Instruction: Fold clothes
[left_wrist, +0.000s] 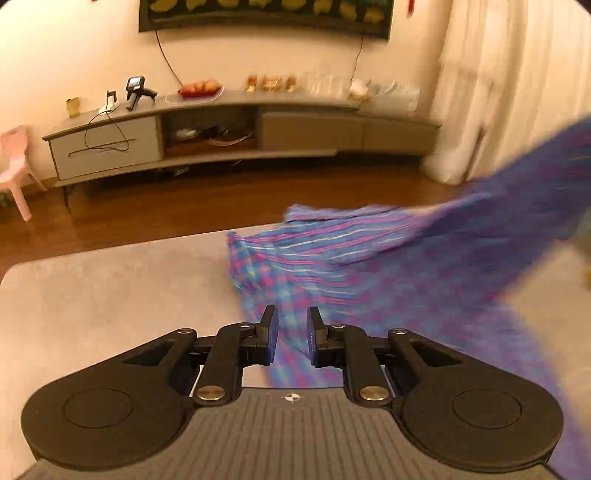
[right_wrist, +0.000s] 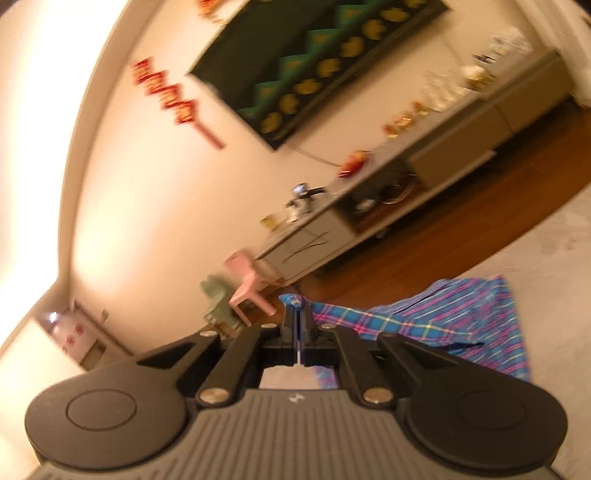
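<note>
A blue, pink and purple plaid garment (left_wrist: 351, 266) lies partly on the grey table (left_wrist: 110, 288) and rises off to the upper right, blurred. My left gripper (left_wrist: 292, 317) is open just above the cloth's near edge, with cloth showing between its fingers but not pinched. My right gripper (right_wrist: 296, 314) is shut on a corner of the same plaid garment (right_wrist: 436, 317) and holds it up above the table (right_wrist: 554, 266); a bit of cloth pokes out past the fingertips. The right view is strongly tilted.
A long grey TV cabinet (left_wrist: 229, 125) with small items on top stands across the wooden floor (left_wrist: 184, 199). A pink child's chair (left_wrist: 14, 166) is at the left. Pale curtains (left_wrist: 498, 92) hang at the right. A dark wall screen (left_wrist: 266, 11) hangs above the cabinet.
</note>
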